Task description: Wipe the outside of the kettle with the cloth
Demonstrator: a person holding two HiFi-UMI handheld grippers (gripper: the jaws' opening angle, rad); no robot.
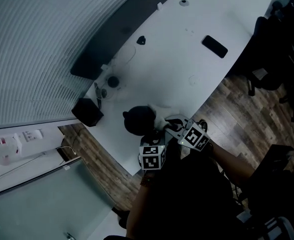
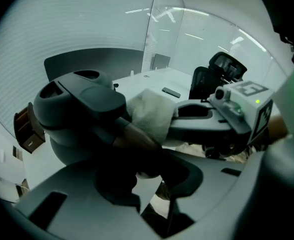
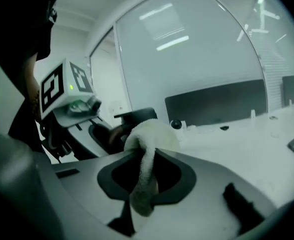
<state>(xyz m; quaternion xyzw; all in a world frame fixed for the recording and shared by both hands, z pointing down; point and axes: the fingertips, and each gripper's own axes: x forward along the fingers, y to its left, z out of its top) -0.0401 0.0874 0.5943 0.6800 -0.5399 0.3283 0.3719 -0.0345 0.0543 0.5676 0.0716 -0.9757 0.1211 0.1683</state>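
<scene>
The dark kettle (image 1: pixel 138 120) stands near the front edge of the white table (image 1: pixel 187 69). In the left gripper view the kettle (image 2: pixel 81 109) fills the left side, and its handle (image 2: pixel 134 136) runs down between the jaws of my left gripper (image 2: pixel 147 169), which is shut on it. My right gripper (image 3: pixel 144 179) is shut on a white cloth (image 3: pixel 149 139), with a strip hanging down between its jaws. The bunched cloth (image 2: pixel 149 111) rests against the kettle by the top of the handle. In the head view both grippers (image 1: pixel 157 136) (image 1: pixel 173 125) sit close together at the kettle's near right side.
A black phone (image 1: pixel 215 46) lies far out on the table. A dark box (image 1: pixel 87 112) sits at the table's left end, with small round items (image 1: pixel 112 81) beside it. Dark office chairs (image 1: pixel 274 44) stand to the right on the wood floor (image 1: pixel 227 109).
</scene>
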